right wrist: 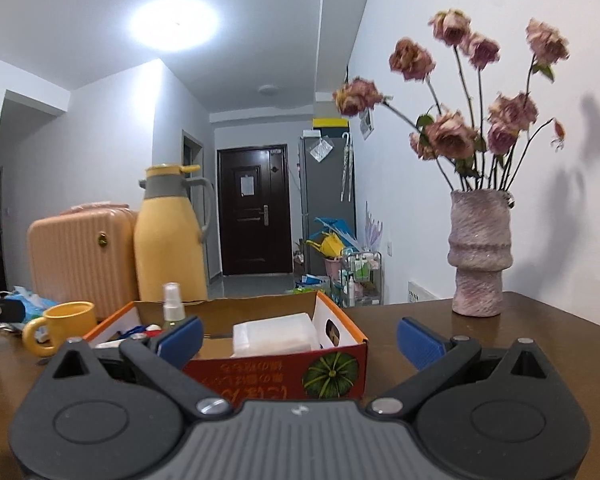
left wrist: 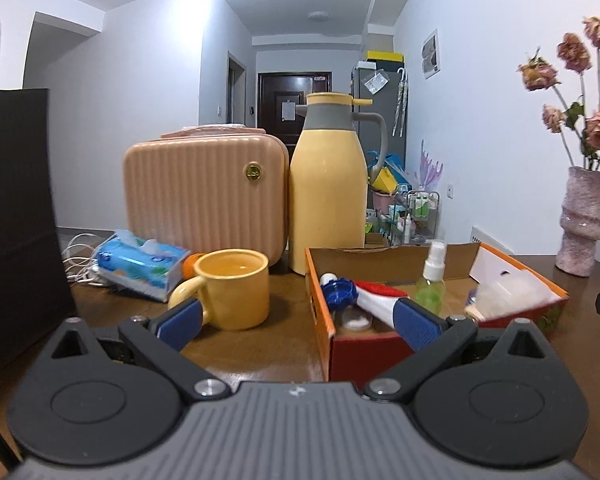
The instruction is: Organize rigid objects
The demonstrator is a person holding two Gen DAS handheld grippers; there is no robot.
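An open orange cardboard box (left wrist: 320, 312) stands on the brown table. It holds a small green spray bottle (left wrist: 432, 280), a red and white brush (left wrist: 376, 300), a blue cap (left wrist: 340, 292) and white packets (left wrist: 508, 292). A yellow mug (left wrist: 232, 288) stands left of the box. My left gripper (left wrist: 300, 324) is open and empty, low over the table, spanning the mug's handle and the box's left wall. In the right wrist view the box (right wrist: 340, 356) is just ahead, with a white container (right wrist: 274, 334) inside. My right gripper (right wrist: 300, 340) is open and empty at the box's near right corner.
A yellow thermos jug (left wrist: 328, 196) and a peach ribbed case (left wrist: 204, 200) stand behind the mug. A blue tissue pack (left wrist: 140, 264), white cables (left wrist: 80, 256) and a black bag (left wrist: 16, 216) are at the left. A pink vase of dried roses (right wrist: 480, 256) stands at the right.
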